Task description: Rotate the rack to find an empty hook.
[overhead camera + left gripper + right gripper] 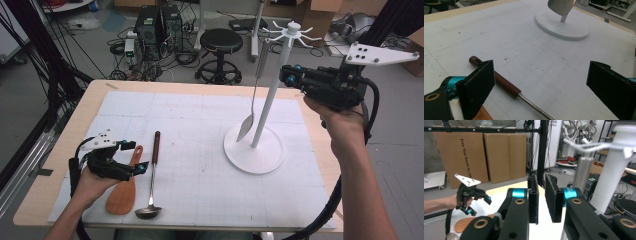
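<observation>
A wooden table (60, 150) is covered by a white gridded mat (200, 150), lightly smudged and marked with faint pencil lines. On the mat a white stand (260, 145) with a round base and hooked arms at its top is set toward the right; a metal spatula (252, 100) is hung from one of the arms, its blade just above the base.

The left gripper (131, 156) is held low over the near left part of the mat, jaws spread wide and empty. Between and just beyond its jaws, two utensils are laid side by side: a wooden spatula (125, 190) and a ladle (152, 175) with a brown handle and a steel bowl near the front edge. In the left gripper view the ladle's handle is seen running past the left jaw.

The right gripper (290, 75) is held high beside the stand's pole, near its top. In the right gripper view its jaws are seen nearly closed, a narrow gap left between the pads, nothing held.

Beyond the table a grey floor is strewn with cables; a black stool (220, 50), computer towers (160, 27) and cardboard boxes (484, 155) are seen.
</observation>
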`<state>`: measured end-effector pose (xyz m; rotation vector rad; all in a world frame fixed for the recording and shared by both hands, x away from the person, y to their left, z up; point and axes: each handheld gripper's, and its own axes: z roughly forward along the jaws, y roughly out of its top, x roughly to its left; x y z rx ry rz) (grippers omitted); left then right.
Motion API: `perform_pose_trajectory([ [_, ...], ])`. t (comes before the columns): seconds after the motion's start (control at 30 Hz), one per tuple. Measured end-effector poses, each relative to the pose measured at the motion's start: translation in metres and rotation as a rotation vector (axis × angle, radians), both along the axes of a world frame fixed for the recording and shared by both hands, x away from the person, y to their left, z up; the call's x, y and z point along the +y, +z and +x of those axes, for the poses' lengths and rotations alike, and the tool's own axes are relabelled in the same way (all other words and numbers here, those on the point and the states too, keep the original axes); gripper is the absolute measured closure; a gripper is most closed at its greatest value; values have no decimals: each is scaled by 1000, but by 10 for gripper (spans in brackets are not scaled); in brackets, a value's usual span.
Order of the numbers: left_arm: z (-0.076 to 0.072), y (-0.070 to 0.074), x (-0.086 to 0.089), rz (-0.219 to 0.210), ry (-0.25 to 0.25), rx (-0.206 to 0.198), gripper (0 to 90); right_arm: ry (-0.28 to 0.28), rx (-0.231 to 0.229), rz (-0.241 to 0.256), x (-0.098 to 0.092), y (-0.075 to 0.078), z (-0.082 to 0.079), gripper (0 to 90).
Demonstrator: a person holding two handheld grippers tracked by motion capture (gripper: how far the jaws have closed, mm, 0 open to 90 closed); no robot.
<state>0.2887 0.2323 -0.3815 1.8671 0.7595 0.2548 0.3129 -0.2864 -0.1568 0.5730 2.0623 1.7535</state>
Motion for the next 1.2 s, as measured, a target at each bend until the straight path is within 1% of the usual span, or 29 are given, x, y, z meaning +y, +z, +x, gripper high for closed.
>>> perform_pose_trajectory([
  [0.1, 1, 0, 1, 6, 2, -1, 97, 3, 8, 3, 2, -10, -2, 754],
  [0.17, 0, -1, 2, 3, 4, -1, 103, 4, 19, 6, 4, -17, -2, 719],
  [0.27, -1, 0, 4, 2, 8, -5, 115, 1, 28, 6, 7, -30, -2, 690],
  [0.37, 0, 0, 5, 1, 12, -6, 123, 3, 44, -6, 11, -42, -1, 666],
  [0.43, 0, 0, 5, 6, 14, -6, 125, 4, 45, -11, 13, -48, 0, 646],
  [0.53, 0, -1, 5, 11, 12, -7, 131, -2, 59, -20, 15, -57, 0, 601],
  [0.7, 0, -1, 4, 13, 8, -7, 157, -16, 81, -7, 16, -71, -1, 541],
  [0.8, -1, -1, 4, 17, 7, -8, 174, -24, 93, -5, 17, -78, -2, 504],
  [0.87, 0, -1, 4, 22, 11, -3, 185, -21, 95, -10, 17, -83, -3, 496],
  [0.97, 0, -2, 5, 32, 12, 1, 197, -23, 99, -28, 18, -88, -3, 481],
  [1.1, 0, -2, 6, 25, 16, -1, 217, -22, 109, -30, 19, -95, -3, 465],
  [1.2, 1, -2, 7, 15, 13, 9, 240, -19, 112, -32, 20, -100, -3, 444],
])
